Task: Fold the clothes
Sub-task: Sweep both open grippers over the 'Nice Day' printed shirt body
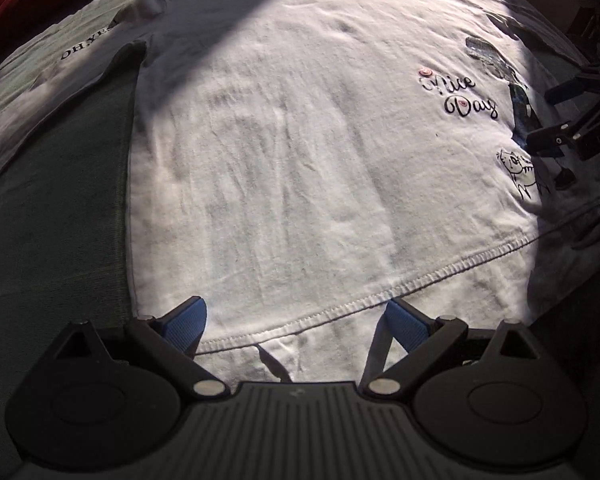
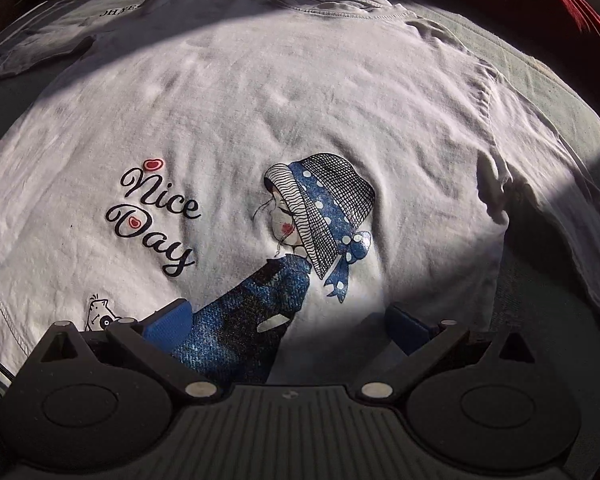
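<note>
Left gripper [image 1: 296,322]: matte black body, ribbed centre plate, two round domed housings either side, silver pivot pins at the linkage arms, ribbed blue pads [image 1: 186,326] on the fingers. Right gripper [image 2: 288,326]: same build, black shell, silver pins, blue pads [image 2: 168,326], triangular cut-outs.

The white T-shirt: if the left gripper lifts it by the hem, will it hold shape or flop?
The white T-shirt will probably flop: thin, wrinkled knit lying limp. It seems light. The stitched hem likely gives the open jaws a firmer edge.
</note>
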A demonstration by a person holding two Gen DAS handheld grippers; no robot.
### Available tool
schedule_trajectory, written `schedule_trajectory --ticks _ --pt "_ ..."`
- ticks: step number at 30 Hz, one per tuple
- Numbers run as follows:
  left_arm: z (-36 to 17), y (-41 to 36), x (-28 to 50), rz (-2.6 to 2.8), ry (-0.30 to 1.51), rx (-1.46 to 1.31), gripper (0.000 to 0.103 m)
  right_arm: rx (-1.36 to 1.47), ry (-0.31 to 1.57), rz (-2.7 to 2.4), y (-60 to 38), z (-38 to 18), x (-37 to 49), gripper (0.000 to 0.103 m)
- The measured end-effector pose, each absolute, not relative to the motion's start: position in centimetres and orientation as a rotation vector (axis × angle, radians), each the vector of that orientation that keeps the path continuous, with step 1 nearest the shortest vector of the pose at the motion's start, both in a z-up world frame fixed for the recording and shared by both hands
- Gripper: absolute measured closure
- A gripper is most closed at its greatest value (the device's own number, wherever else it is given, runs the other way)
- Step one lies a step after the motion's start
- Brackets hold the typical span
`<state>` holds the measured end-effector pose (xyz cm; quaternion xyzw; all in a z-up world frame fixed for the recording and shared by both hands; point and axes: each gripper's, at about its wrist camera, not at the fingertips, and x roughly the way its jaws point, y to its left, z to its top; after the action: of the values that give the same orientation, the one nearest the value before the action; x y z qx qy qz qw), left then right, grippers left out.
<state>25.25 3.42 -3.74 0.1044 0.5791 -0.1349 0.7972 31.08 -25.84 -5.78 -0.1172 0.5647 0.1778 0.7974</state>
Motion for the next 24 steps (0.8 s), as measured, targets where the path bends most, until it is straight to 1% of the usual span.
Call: schedule_trajectory --ticks 2,5,8,13,17,20,24 --pt "-3.2 2.9 25.5 -0.306 1.206 0.244 0.007 -0.271 1.22 0.373 -26.2 -5.3 30.1 0.0" --pt "-2.9 1.6 26.1 -0.39 1.146 0.269 0.007 -0.282 1.163 0.44 -25.5 -4.1 28.5 0.0" --pt "-3.7 0.5 26.3 -0.46 1.137 0.299 0.007 -0.302 1.136 0.565 -23.0 -4.3 27.5 0.0" --pt "-4.5 2.0 25.0 -0.45 1.206 0.272 0.006 -0.418 1.11 0.65 -21.5 -5.6 24.4 0.0" --pt "-4.2 3.0 24.4 -0.438 1.246 0.261 0.007 -0.374 1.17 0.601 -23.7 -5.8 23.0 0.0" --pt "-3.6 3.8 26.2 -0.393 1.248 0.171 0.007 -0.374 1.18 0.584 -24.4 -5.9 22.5 0.0" --pt "-2.8 5.6 30.0 -0.302 1.176 0.055 0.008 -0.372 1.183 0.549 -24.2 -6.4 22.3 0.0"
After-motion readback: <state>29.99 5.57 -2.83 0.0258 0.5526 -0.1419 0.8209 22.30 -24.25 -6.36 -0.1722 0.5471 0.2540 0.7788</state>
